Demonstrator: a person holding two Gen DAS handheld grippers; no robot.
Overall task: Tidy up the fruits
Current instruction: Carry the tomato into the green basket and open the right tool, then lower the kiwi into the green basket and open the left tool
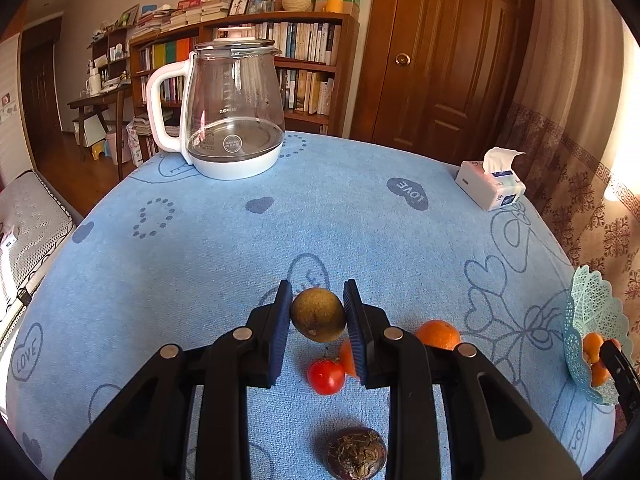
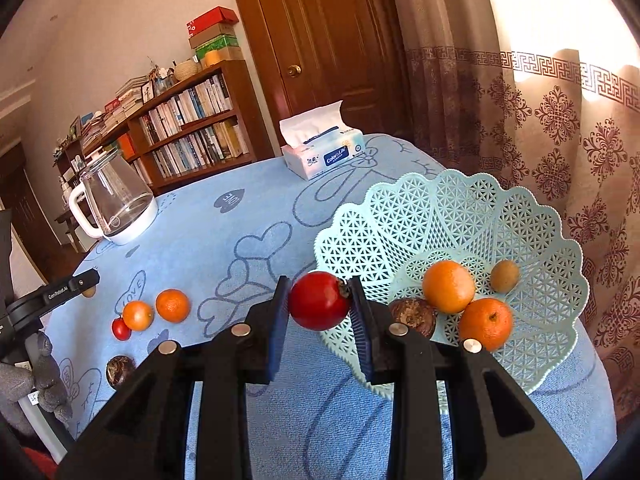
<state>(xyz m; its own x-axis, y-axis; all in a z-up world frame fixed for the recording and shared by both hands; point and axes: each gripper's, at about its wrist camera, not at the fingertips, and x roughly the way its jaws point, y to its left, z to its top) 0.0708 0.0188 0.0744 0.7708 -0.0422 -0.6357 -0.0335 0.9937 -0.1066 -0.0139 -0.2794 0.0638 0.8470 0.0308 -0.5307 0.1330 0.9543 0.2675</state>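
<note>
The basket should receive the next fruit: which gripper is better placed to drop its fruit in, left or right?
Right. The right gripper holds the red fruit just at the near rim of the basket. The left gripper holds a brown-green fruit over the tablecloth, with the basket far off to its right.

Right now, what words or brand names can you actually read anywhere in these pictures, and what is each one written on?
"LOVE": hearts printed on the blue tablecloth.
"Color&Life": tissue pack.
"GenRobot.AI": left hand-held gripper.
"SUPOR", seen reversed through the glass: kettle.
Too small or blurred: book spines on the bookshelf, red box, kettle's round base label.
</note>
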